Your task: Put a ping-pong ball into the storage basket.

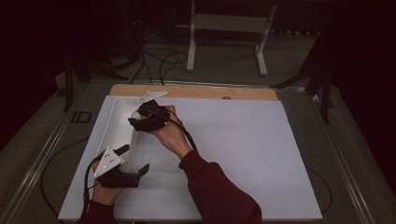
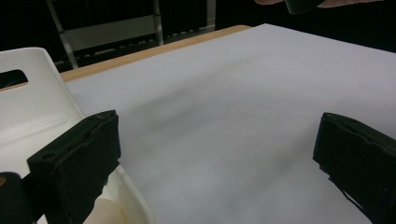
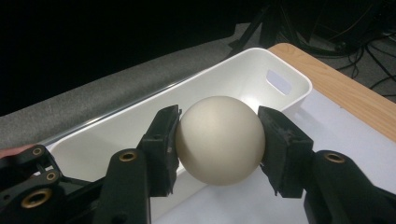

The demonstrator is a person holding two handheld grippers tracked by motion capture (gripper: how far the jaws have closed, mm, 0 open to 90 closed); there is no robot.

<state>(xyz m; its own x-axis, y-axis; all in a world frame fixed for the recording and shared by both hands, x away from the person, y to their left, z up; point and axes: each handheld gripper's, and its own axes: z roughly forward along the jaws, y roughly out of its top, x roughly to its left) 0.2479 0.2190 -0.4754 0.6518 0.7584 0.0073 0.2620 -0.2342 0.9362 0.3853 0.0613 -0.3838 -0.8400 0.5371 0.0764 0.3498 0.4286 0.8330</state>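
Observation:
A smooth beige ball (image 3: 219,144) is clamped between the two black jaws of my right gripper (image 3: 218,125). It hangs above the near wall of a long white tray (image 3: 243,70). From above, the ball (image 1: 135,113) and right gripper (image 1: 138,117) are over the far half of the tray (image 1: 114,133), at the table's left. My left gripper (image 1: 134,159) stands open at the tray's near end. Its jaws straddle the tray's right rim (image 2: 32,102), one over the tray and one over the sheet, and the left gripper (image 2: 219,154) holds nothing.
A white sheet (image 1: 233,149) covers most of the table, with a strip of bare wood (image 1: 196,91) along the far edge. Beyond the table stand a white frame (image 1: 229,23) and loose cables (image 1: 159,60) on the floor. The tray has a handle slot (image 3: 279,81).

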